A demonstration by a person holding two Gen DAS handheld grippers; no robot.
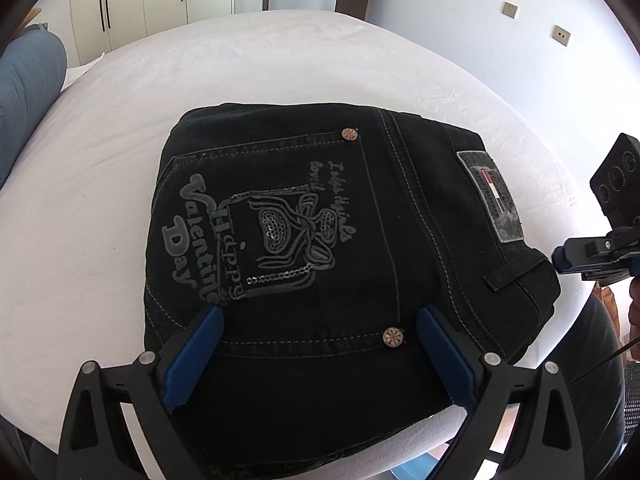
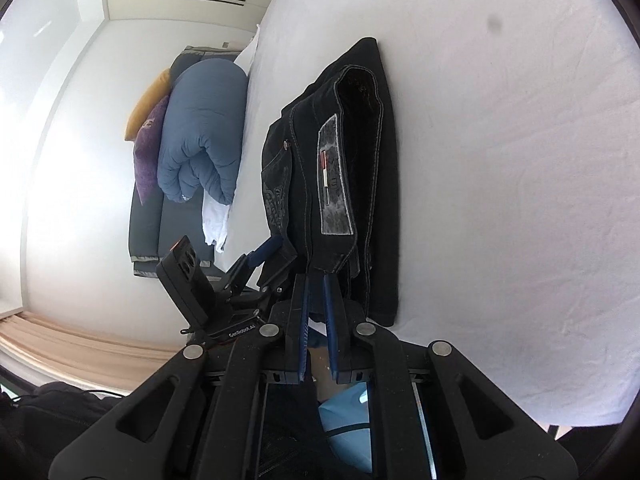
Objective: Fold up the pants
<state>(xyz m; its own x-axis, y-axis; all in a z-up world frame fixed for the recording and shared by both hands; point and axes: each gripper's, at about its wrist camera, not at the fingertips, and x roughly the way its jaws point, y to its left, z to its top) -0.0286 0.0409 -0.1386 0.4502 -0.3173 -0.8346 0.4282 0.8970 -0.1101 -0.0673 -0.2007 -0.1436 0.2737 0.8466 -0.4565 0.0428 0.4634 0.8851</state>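
pants (image 1: 340,240): black denim, folded into a compact stack, printed back pocket up, grey waistband patch | place: centre of frame, on white bed (image 1: 100,160) | left gripper (image 1: 320,320): wide, straddling near edge | right gripper (image 2: 316,280): narrow, nothing between pads

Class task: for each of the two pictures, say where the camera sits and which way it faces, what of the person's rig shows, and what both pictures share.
Left wrist view: sits on the left gripper, looks down along its wide-open fingers at the folded pants on the bed; right gripper at the edge.
Right wrist view: sits on the right gripper, rolled sideways, looks along the bed at the pants' waistband edge; its fingers are nearly closed, with nothing between them.
Shared: pants, bed, left gripper, duvet.
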